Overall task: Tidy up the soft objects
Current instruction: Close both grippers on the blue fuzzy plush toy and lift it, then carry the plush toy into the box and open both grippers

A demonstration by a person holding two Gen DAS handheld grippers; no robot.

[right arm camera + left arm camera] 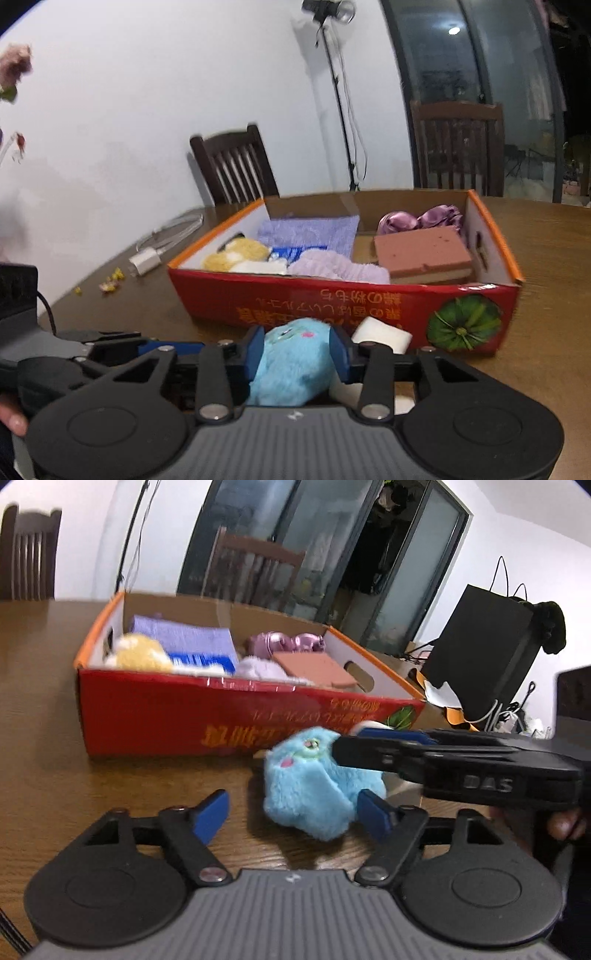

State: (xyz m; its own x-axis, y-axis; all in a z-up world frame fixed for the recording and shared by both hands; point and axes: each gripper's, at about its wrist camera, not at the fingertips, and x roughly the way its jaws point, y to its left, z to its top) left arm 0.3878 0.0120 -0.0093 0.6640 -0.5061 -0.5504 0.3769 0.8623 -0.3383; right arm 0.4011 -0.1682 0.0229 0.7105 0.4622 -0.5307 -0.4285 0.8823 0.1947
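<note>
My right tongs [297,350] are squeezed on a fluffy sky-blue stuffed toy with a little pink mouth [291,365], one blue pad [255,349] on each side of it. My left tongs [295,814] are let go and spread wide, and the toy sits between their pads, closer to the right-hand one, down near the brown wooden table [48,709]. Just ahead of both tongs stands the red cardboard box with the orange rim [332,302]. It already has soft things in it: a yellow plush [234,253], a purple towel [310,229], a shiny pink cloth [421,218] and a brown sponge block [421,251]. A small white foam block [382,334] lies just past my right tongs, against the box front. I think I am at the picking-up step for the blue toy. Next I should lift it above the box wall, carry it forward over an open spot, and only then let go. I must hold gently, because the toy is squishy and could slip.
</note>
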